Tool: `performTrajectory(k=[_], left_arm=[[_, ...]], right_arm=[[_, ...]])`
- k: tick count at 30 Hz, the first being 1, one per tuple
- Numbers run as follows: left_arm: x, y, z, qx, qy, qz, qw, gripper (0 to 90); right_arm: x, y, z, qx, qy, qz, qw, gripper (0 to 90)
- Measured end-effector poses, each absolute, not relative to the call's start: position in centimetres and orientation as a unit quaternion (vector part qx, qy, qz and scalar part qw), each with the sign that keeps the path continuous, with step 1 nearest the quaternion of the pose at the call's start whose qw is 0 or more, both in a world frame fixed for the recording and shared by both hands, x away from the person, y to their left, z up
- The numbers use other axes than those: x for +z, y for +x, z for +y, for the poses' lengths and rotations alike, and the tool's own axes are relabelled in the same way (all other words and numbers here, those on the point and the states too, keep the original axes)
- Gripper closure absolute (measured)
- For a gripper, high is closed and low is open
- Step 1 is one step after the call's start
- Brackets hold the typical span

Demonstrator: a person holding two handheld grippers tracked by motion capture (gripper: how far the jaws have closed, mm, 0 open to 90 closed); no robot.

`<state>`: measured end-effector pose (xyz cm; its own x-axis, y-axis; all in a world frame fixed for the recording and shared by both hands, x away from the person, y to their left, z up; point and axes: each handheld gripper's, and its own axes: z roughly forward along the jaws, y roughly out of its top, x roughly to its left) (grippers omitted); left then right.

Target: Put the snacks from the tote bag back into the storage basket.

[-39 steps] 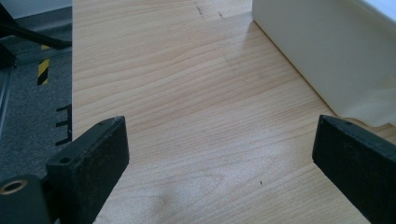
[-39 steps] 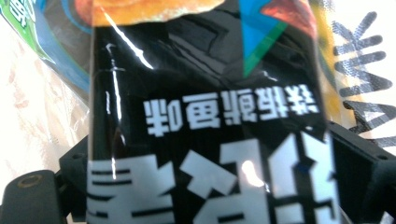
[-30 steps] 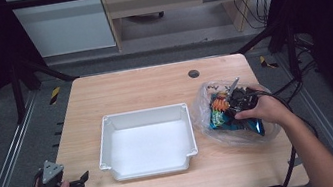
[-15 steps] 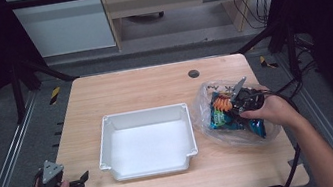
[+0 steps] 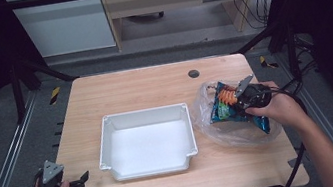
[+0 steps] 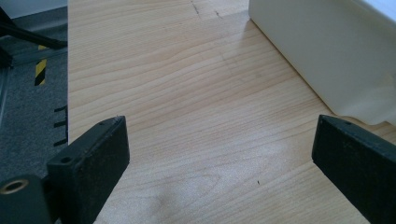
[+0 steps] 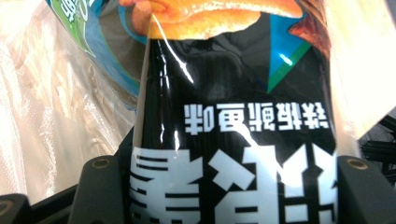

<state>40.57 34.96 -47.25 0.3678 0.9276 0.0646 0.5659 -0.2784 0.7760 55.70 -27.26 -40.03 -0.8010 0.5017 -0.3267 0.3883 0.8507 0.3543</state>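
A black snack packet [image 7: 233, 84] with white lettering and an orange picture stands between the jaws of my right gripper [image 7: 233, 186], which is shut on its lower part. From above, that gripper [image 5: 239, 101] reaches into a clear plastic bag [image 5: 232, 136] at the table's right, among colourful snack packets [image 5: 222, 107]. My left gripper [image 5: 78, 183] hovers at the table's front left corner, open, with bare wood between its jaws [image 6: 219, 154]. A white tray [image 5: 144, 112] sits in the middle of the table; its outer wall [image 6: 317, 56] rises ahead and to the right of the left gripper.
A small dark hole [image 5: 193, 73] marks the table top at the back right. A blue-green packet [image 7: 88, 42] lies behind the black one inside the bag. Black frame posts and grey floor surround the table.
My right gripper has shifted slightly to the right inside the bag with the packet. The left gripper has stayed in place.
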Motion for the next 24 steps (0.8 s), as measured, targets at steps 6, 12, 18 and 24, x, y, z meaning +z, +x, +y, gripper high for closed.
performTrajectory(k=[6, 12, 18, 24], left_arm=[[-47.3, 40.6, 35.0, 0.266, 0.753, 0.496, 0.340, 3.9], [-47.3, 40.6, 35.0, 0.266, 0.754, 0.495, 0.341, 3.9], [-47.3, 40.6, 35.0, 0.266, 0.753, 0.496, 0.341, 3.9], [-47.3, 40.6, 35.0, 0.266, 0.752, 0.497, 0.341, 3.9]], right_arm=[[-39.0, 55.1, -27.9, 0.152, 0.244, 0.932, 0.223, 38.5], [-37.9, 54.4, -28.4, 0.180, 0.244, 0.924, 0.233, 38.5], [-36.4, 53.4, -27.8, 0.207, 0.238, 0.916, 0.248, 38.6], [-34.5, 52.1, -26.3, 0.237, 0.233, 0.906, 0.261, 38.7]])
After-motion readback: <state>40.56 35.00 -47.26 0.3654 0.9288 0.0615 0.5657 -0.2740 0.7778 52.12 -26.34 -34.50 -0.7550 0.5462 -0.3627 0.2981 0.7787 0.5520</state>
